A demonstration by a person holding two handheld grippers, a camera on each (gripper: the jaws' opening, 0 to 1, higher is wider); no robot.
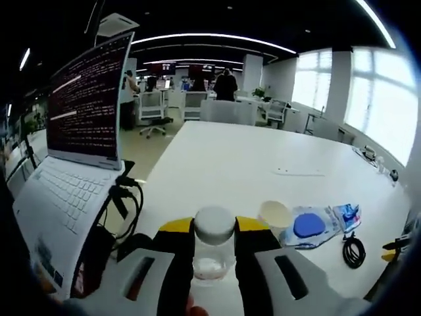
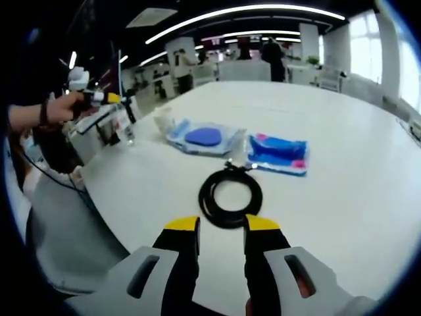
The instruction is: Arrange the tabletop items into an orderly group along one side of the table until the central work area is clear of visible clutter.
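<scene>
My left gripper point(image 1: 214, 227) is shut on a clear jar with a white lid point(image 1: 214, 250), held upright just above the table's near edge. In the right gripper view that jar point(image 2: 123, 128) hangs at the far left from the left gripper point(image 2: 99, 99), which a hand holds. A white cup point(image 1: 275, 212), a plastic bag with a blue disc point(image 1: 309, 226), a blue packet point(image 1: 347, 214) and a coiled black cable point(image 1: 353, 250) lie to the right. My right gripper point(image 2: 222, 230) is open, nothing between its fingers, just short of the cable coil point(image 2: 230, 194).
An open white laptop point(image 1: 66, 178) with black cables point(image 1: 125, 197) stands left of the jar. Beyond the coil lie the blue packet point(image 2: 277, 153), the bagged disc point(image 2: 204, 138) and the cup point(image 2: 163, 120). The white table point(image 2: 342, 131) stretches bare behind them. Office chairs and people stand far off.
</scene>
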